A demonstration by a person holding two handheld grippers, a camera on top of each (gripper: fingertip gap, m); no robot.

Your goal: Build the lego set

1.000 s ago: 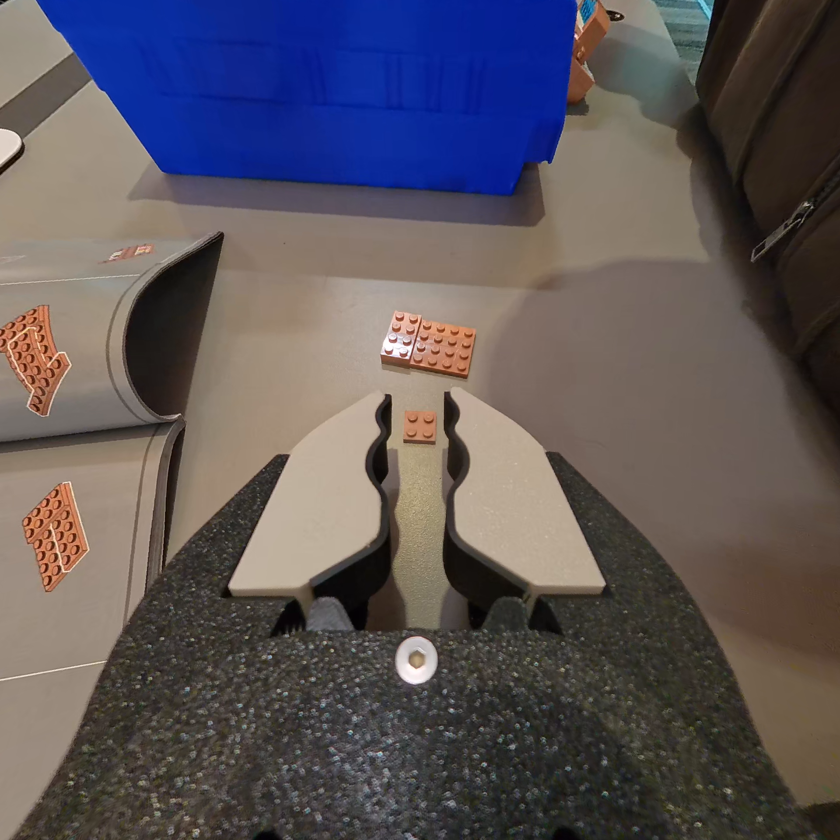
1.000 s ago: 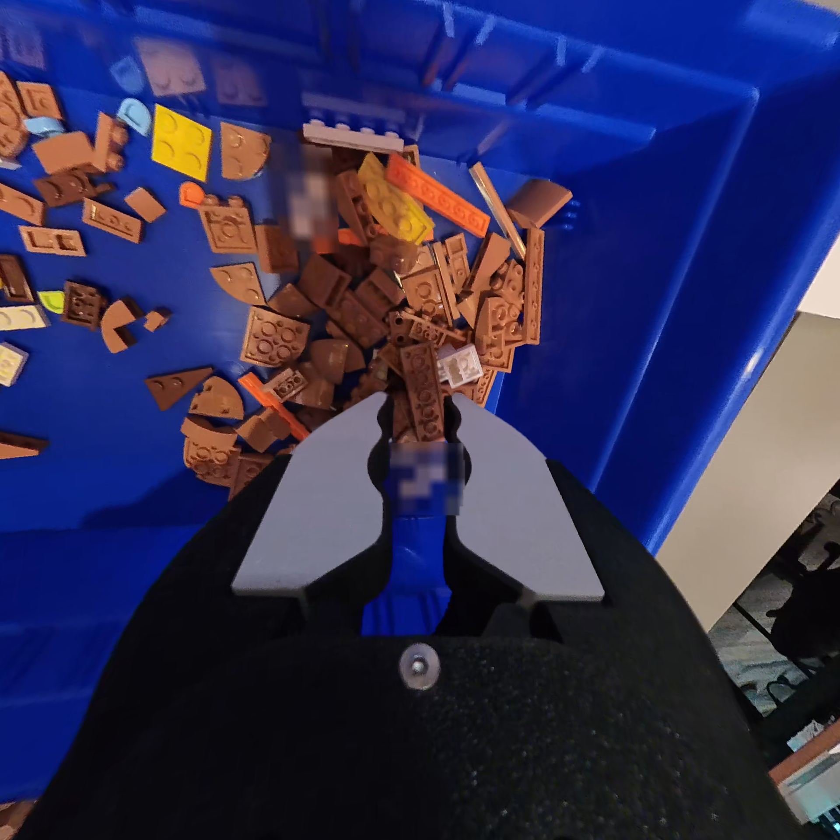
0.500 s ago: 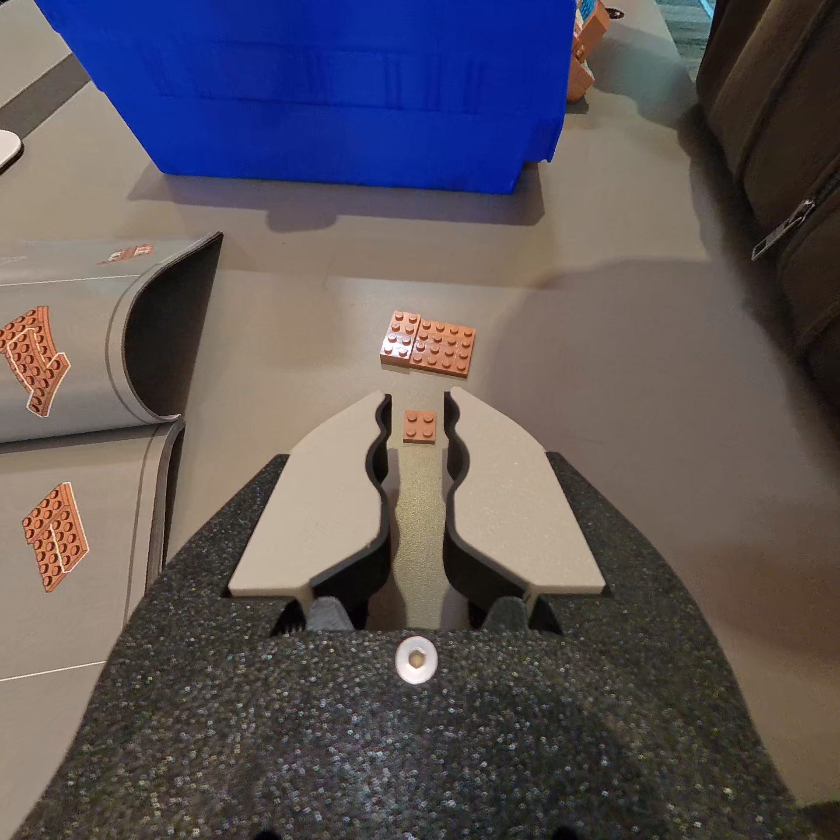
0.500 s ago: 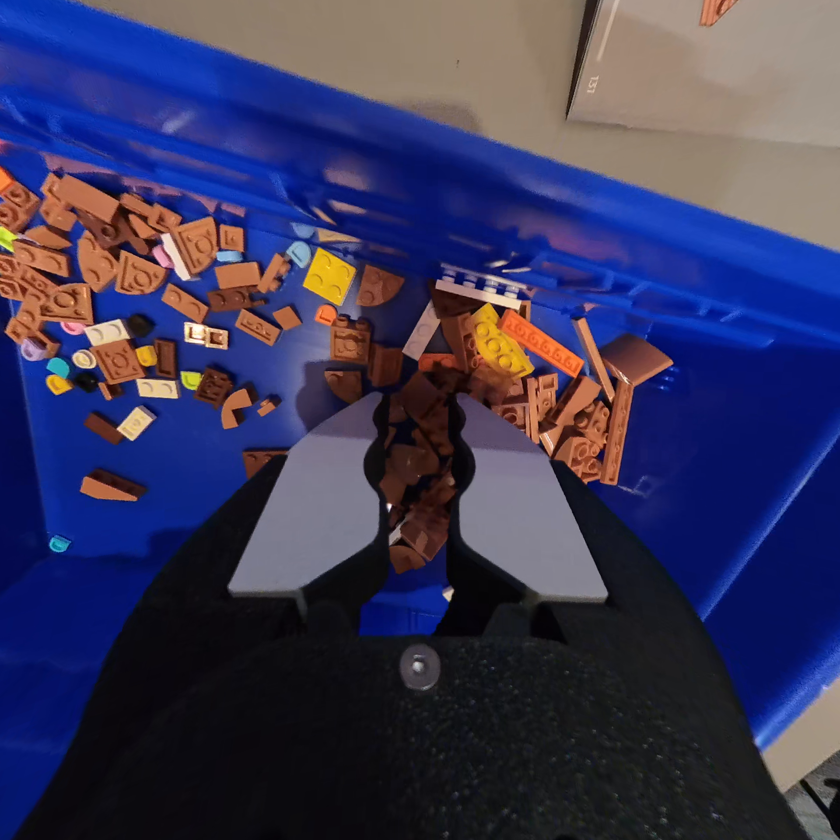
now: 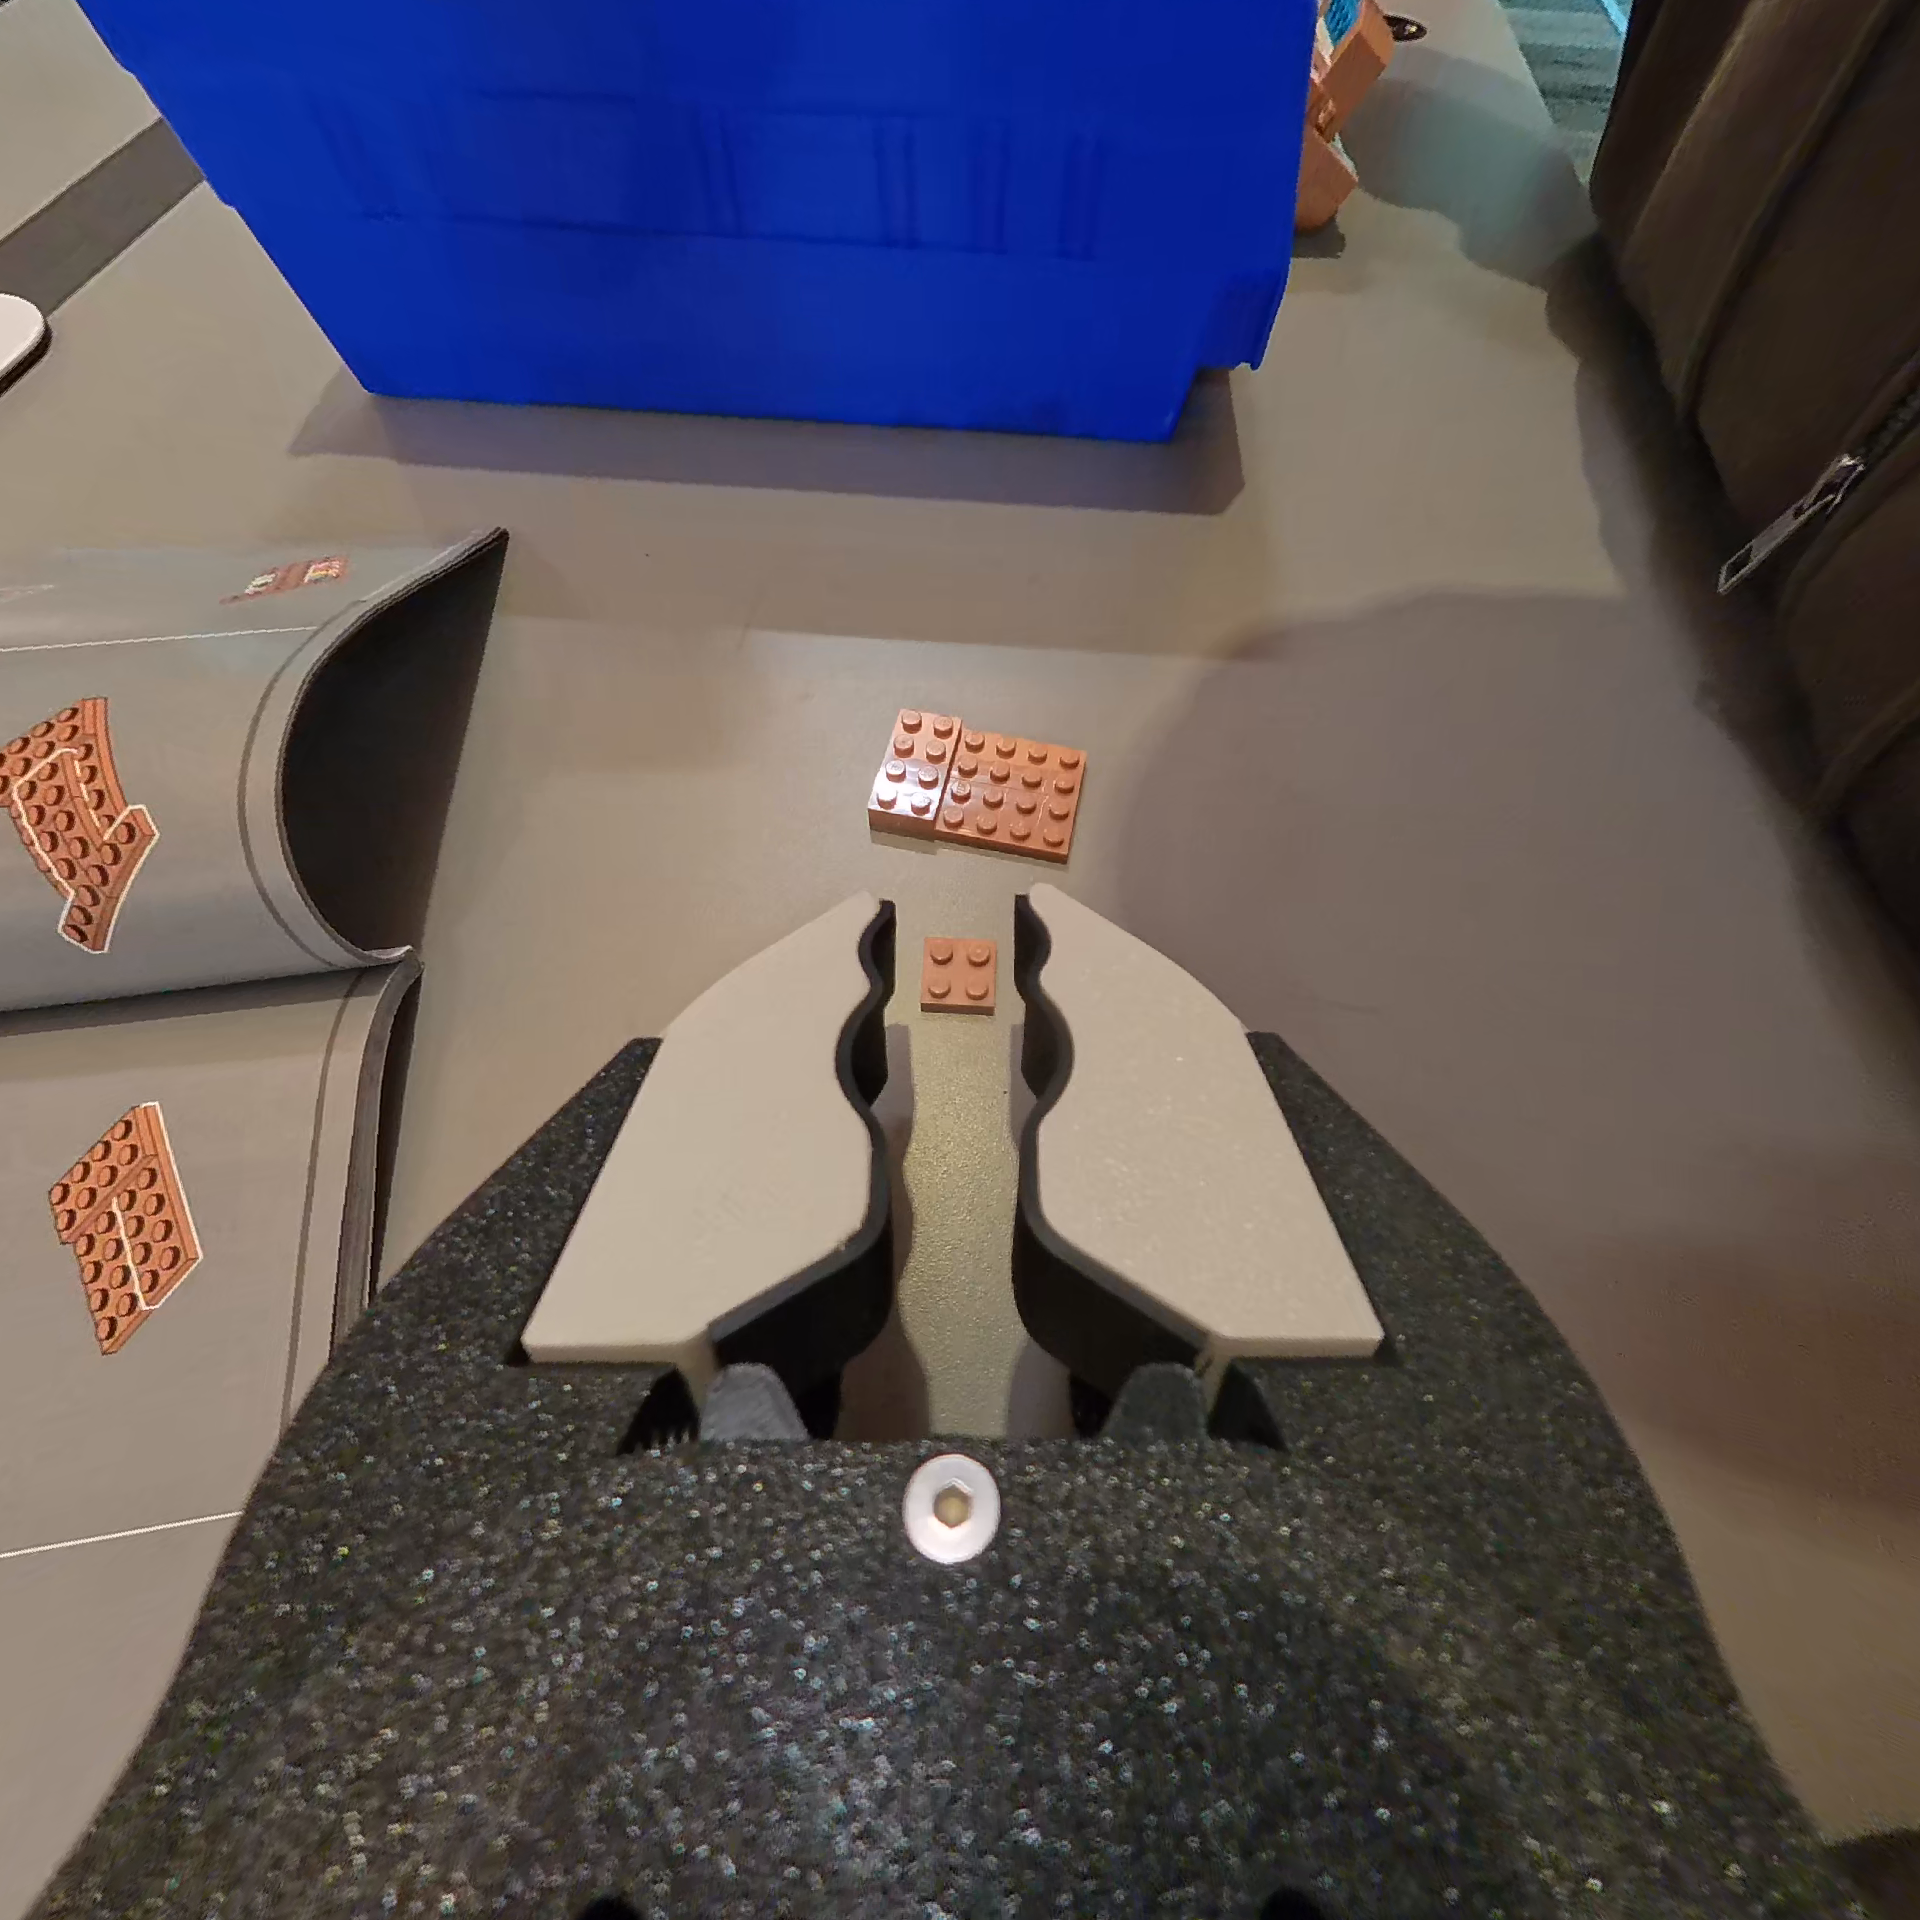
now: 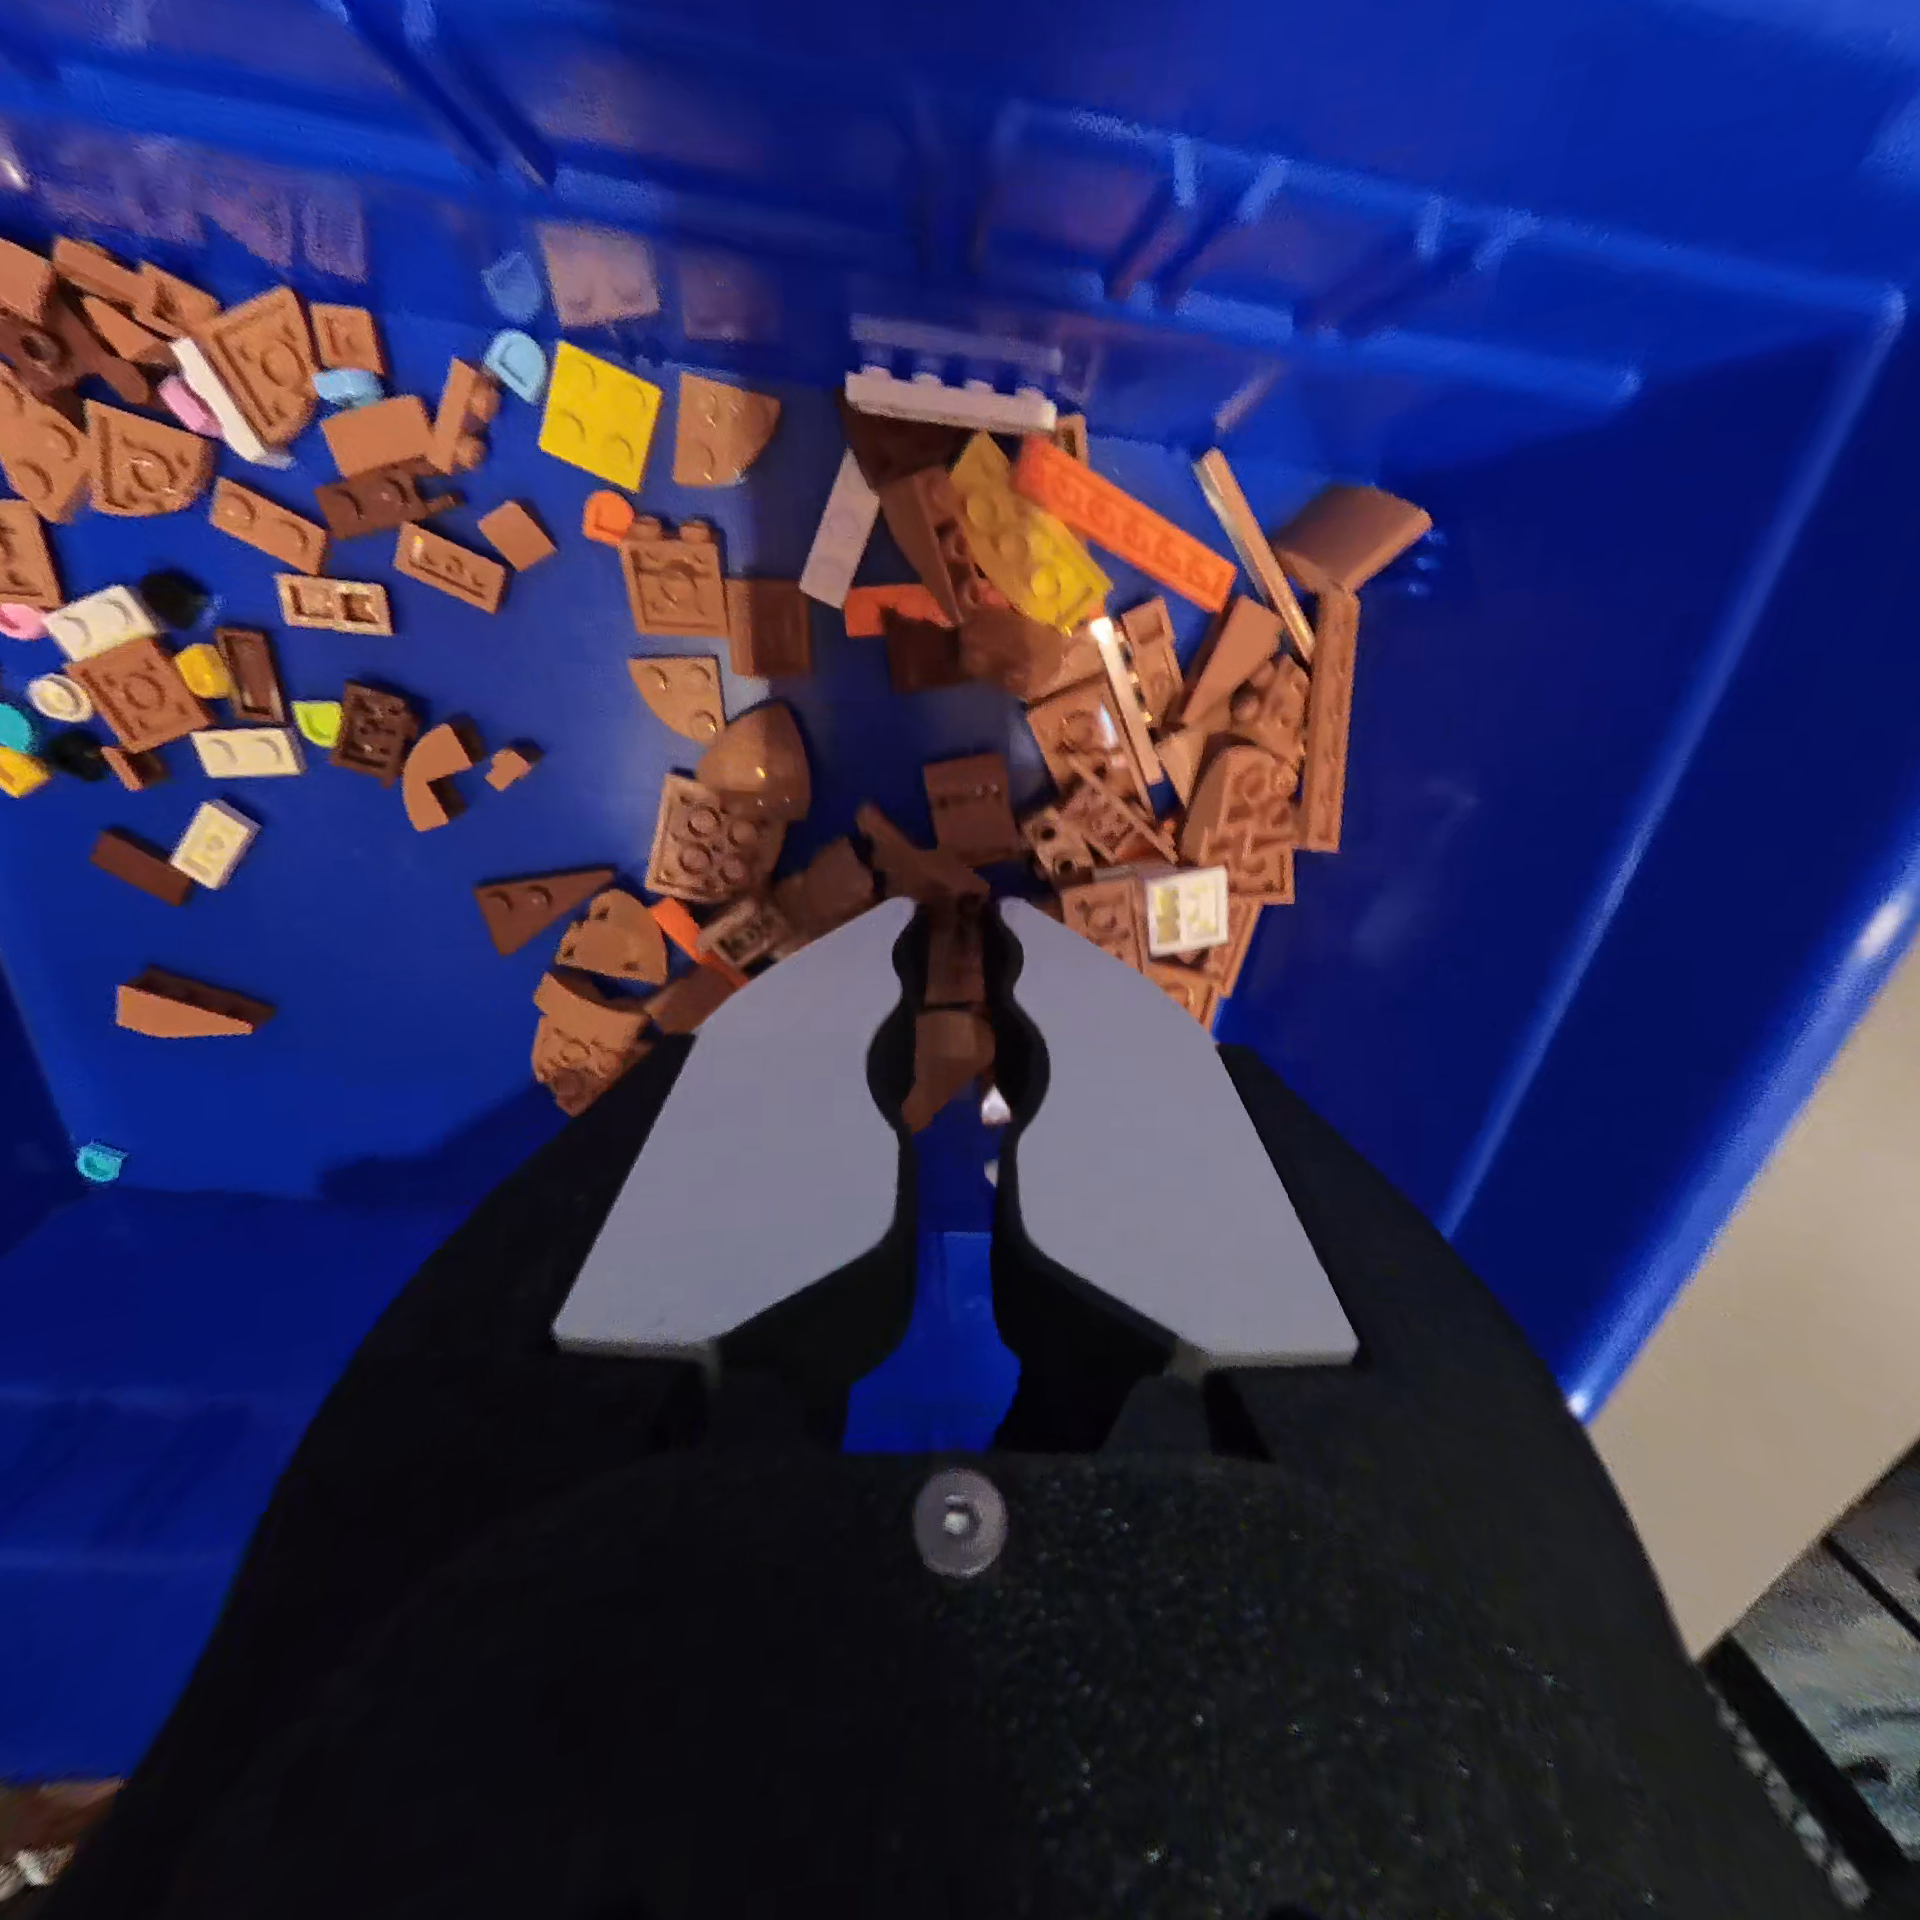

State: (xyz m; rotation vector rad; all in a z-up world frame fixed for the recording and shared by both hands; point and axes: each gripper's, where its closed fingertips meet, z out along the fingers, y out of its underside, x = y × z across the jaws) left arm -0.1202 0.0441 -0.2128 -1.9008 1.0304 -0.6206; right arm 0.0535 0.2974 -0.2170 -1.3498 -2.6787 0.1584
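In the left wrist view my left gripper is open and low over the grey table. A small brown 2x2 plate lies flat between its fingertips, touching neither. Just beyond it lies a flat assembly of brown plates. In the right wrist view my right gripper is inside the blue bin, over a heap of mostly brown lego pieces. Its fingers are drawn close on a brown piece that fills the gap between them. The view is blurred.
The blue bin stands at the back of the table. An open instruction booklet lies at the left. A dark zipped bag is at the right. Loose yellow, orange, white and brown pieces lie spread over the bin floor. My right fingertips sit around 30 cm from my left ones.
My right gripper swept across the bin over the heap and its fingers closed in on a brown piece. The left gripper and the plates on the table have not moved.
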